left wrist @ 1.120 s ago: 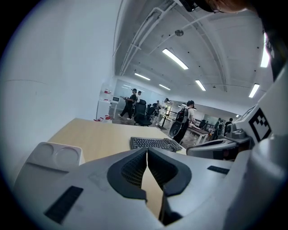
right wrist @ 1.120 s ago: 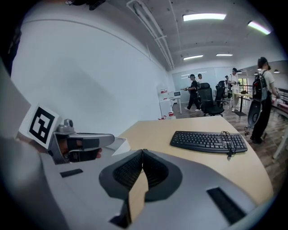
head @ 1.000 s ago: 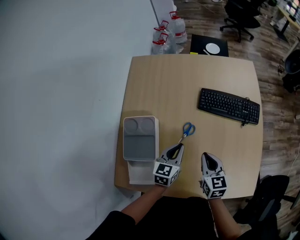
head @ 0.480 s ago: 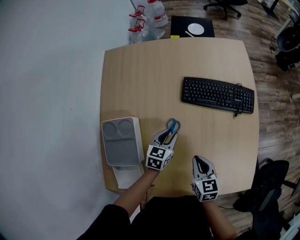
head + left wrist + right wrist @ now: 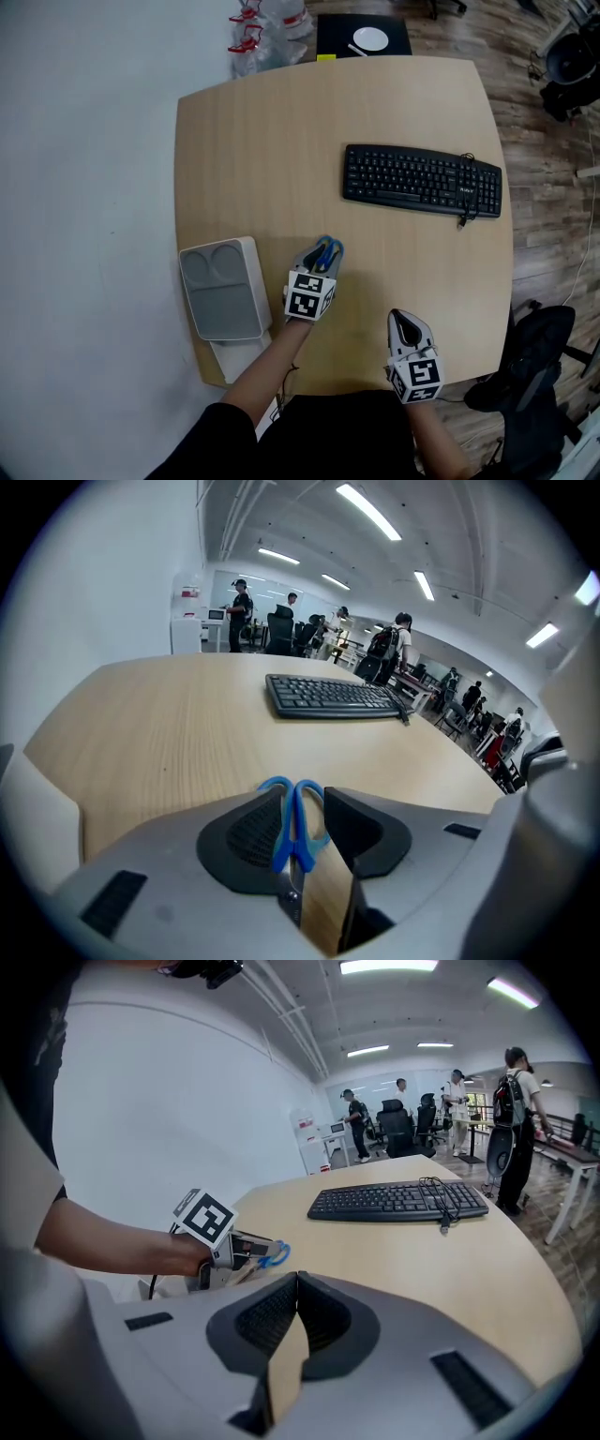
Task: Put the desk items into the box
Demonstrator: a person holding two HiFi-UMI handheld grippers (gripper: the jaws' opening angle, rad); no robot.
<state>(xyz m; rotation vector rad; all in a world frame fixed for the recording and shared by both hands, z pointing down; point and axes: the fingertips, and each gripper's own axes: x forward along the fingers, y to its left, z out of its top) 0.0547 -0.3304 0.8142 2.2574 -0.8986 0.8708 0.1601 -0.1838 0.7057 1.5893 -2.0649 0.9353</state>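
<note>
As left tongs [image 5: 302, 799] open, scissors [image 5: 280, 836] between.

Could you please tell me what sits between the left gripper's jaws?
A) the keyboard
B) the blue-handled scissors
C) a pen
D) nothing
B: the left gripper view shows the scissors between the opening jaws of the left gripper, against one pad and clear of the other.
</note>
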